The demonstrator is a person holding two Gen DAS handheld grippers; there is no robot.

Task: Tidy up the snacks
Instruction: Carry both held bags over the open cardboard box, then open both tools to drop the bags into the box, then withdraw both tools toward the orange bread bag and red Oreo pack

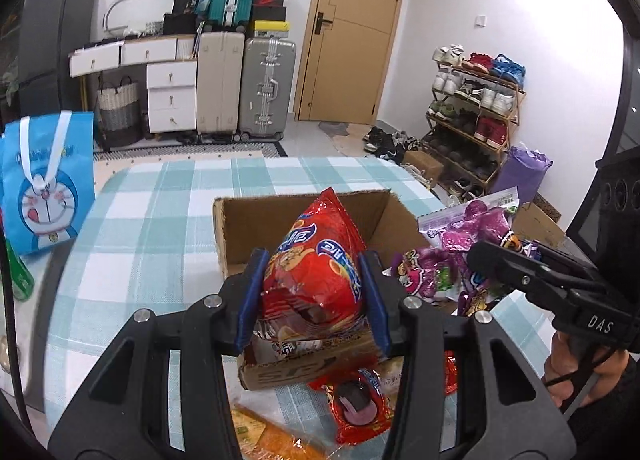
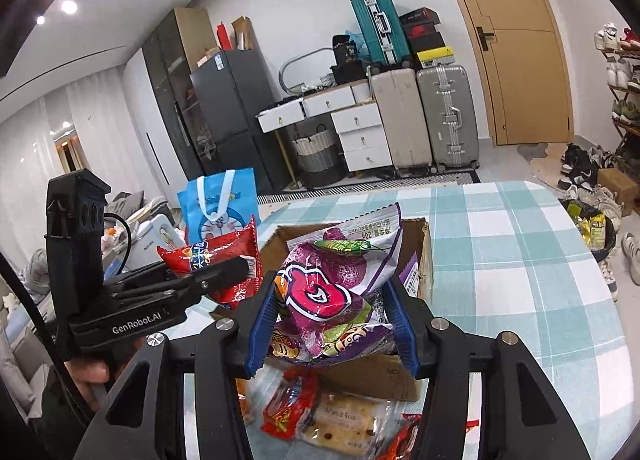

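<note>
My left gripper is clenched on a red snack bag, its blue pads pressing both sides; the bag stands upright over the open cardboard box. My right gripper grips a purple snack bag, squeezed between its blue pads and held above the same box, beside the red one. In the left wrist view the right gripper comes in from the right, the purple bag bunched at its tip over the box's right wall.

The box sits near the tabletop's near edge, on the teal-and-white checked cloth. Loose packets lie between the box and that edge: a red packet and an orange one in the left view, a pale biscuit pack in the right.

Off the tabletop's left edge stands a blue cartoon tote bag. Beyond the far edge are suitcases, white drawers, a wooden door and a shoe rack.
</note>
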